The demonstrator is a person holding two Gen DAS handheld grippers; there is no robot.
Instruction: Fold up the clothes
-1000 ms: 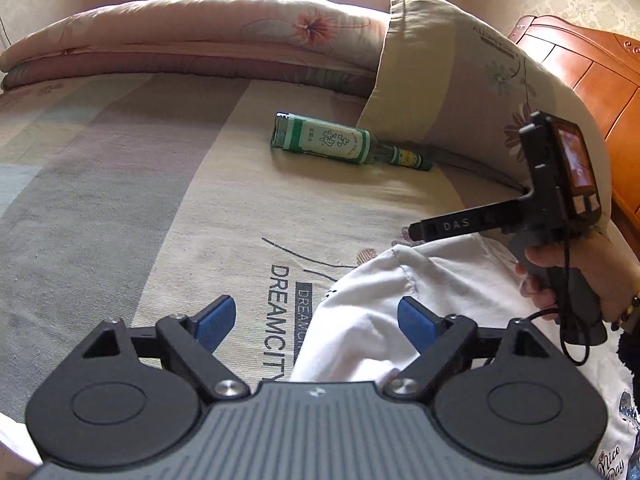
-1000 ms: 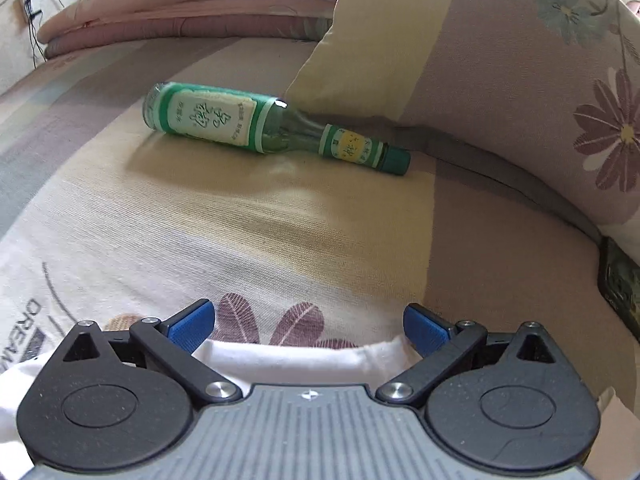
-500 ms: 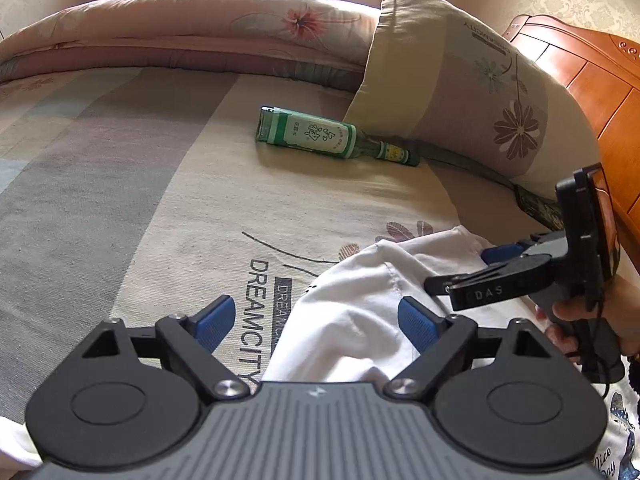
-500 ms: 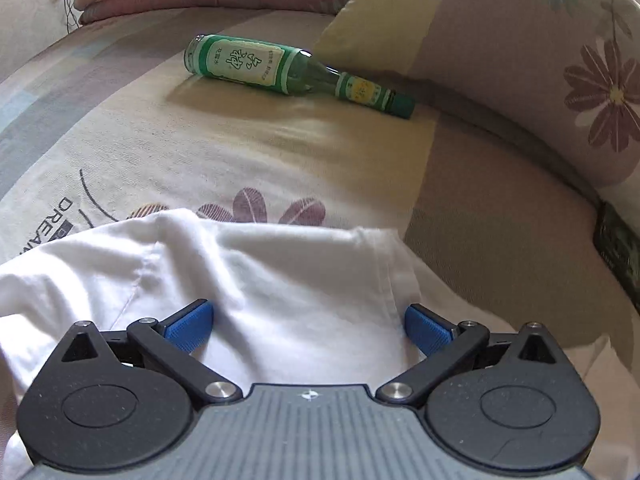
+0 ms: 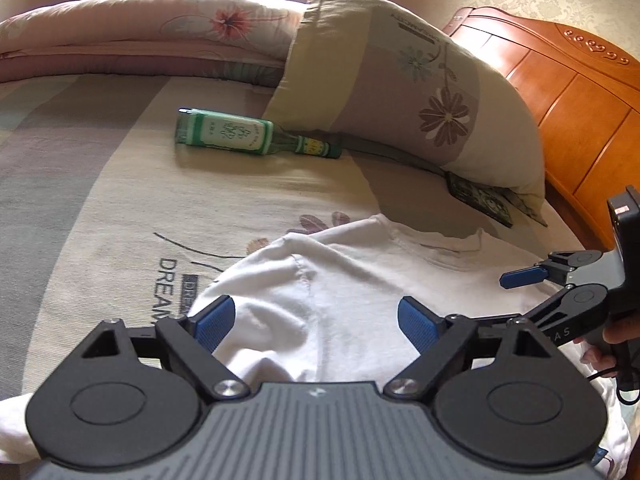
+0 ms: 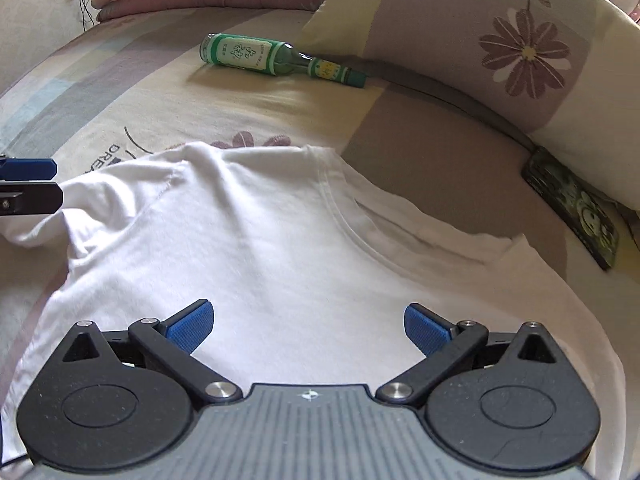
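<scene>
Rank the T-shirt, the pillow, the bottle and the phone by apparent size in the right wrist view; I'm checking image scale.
1. T-shirt, nearest, so nearness inflates it.
2. Pillow, partly cut off.
3. Bottle and phone look alike; unranked.

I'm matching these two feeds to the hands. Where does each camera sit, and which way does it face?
Left wrist: on the left gripper, tilted down over the white T-shirt on the bed; the right gripper and fingertips of a hand show at right.
Right wrist: on the right gripper, above the shirt's collar; the left gripper's tip enters at left.
Shared: T-shirt, green bottle, floral pillow, dark phone.
</scene>
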